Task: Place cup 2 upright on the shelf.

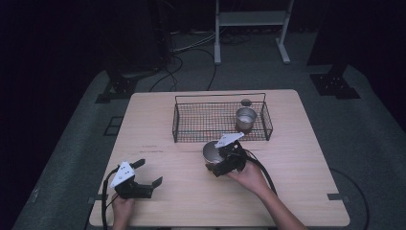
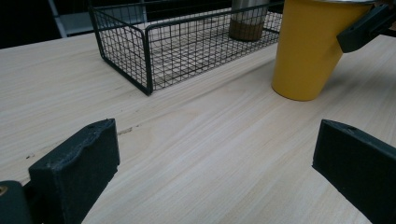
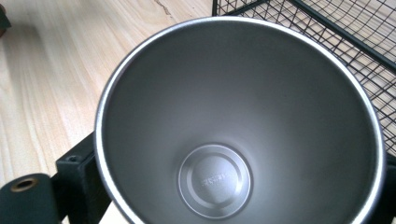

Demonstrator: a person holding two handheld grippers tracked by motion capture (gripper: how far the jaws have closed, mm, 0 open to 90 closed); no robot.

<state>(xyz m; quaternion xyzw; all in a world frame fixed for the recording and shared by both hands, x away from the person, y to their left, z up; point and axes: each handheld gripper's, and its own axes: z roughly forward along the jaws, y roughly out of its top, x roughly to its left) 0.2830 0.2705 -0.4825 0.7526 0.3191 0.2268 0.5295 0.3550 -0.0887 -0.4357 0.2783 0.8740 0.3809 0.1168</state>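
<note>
A: How far along can the work be judged to be?

B: Roughly halfway, it would seem. One steel tumbler (image 1: pixel 246 118) with a brown base is already stood upright inside the wire basket (image 1: pixel 191 135), toward its 3 o'clock end. A second, the yellow tumbler (image 2: pixel 308 46), is seen on the wooden table (image 1: pixel 297 191) just outside the basket's near wall, at about 6 o'clock from the first. Whether it is resting on the table or barely lifted cannot be told.

A: How are the grippers set?

B: The right gripper (image 1: pixel 225 160) is closed around the yellow tumbler, one jaw on each side of its wall near the rim. The left gripper (image 1: pixel 146 175) is held low over the table at about 9 o'clock from the tumbler, its jaws spread wide apart with nothing between them.

A: What is left to be done?

B: The yellow tumbler is judged to need lifting over the near wall and setting down in the open part of the basket.

A: And the materials?

B: The tumbler is tapered, yellow-coated outside and brushed steel inside, with a stamped round bottom. The basket is made of thin black mesh on a rectangular frame. The table is pale, fine-grained wood.
</note>
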